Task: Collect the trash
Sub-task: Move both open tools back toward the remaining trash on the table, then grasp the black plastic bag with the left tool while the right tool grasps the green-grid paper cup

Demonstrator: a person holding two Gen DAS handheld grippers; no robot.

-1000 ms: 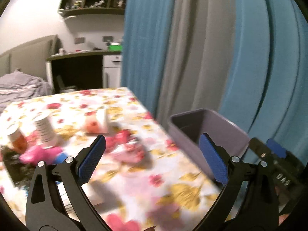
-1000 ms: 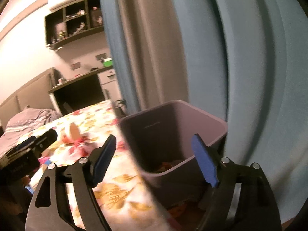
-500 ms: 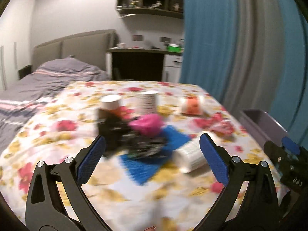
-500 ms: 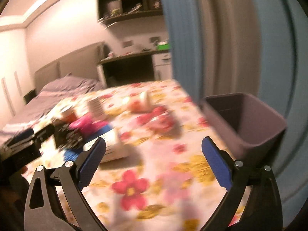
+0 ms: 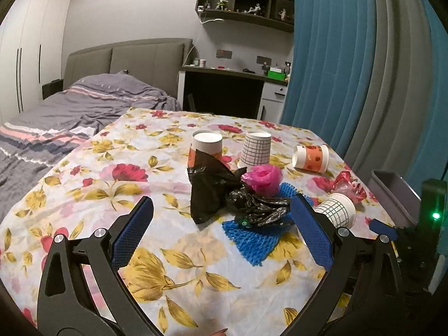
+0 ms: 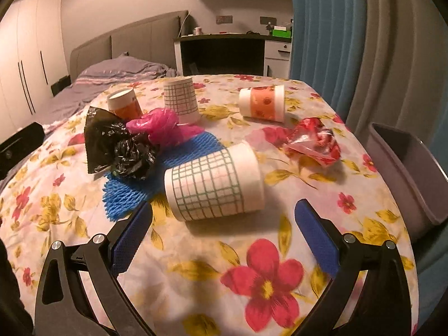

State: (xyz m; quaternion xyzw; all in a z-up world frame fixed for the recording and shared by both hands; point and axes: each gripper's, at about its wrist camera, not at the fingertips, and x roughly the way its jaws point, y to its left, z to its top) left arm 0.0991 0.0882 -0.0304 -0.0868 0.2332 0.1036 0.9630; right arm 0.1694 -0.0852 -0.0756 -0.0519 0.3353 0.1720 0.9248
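My right gripper (image 6: 222,232) hangs low in the frame with its blue pads spread wide and nothing between them; just above them the checked cup (image 6: 214,183) lies on its side on the floral tablecloth (image 6: 263,280). My left gripper (image 5: 222,229) is spread just as wide and empty, and bare cloth fills the lower left of its view. In the middle of that view sit the black bag (image 5: 224,193), the pink bag (image 5: 263,179) and the blue foam net (image 5: 252,240), heaped together and touching. Behind them two cups stand upside down, and an orange cup (image 6: 263,103) lies tipped over at upper right. The red wrapper (image 6: 313,140) rests near the table's right edge, where the grey bin (image 6: 406,173) stands just beside the curtain (image 6: 350,42).
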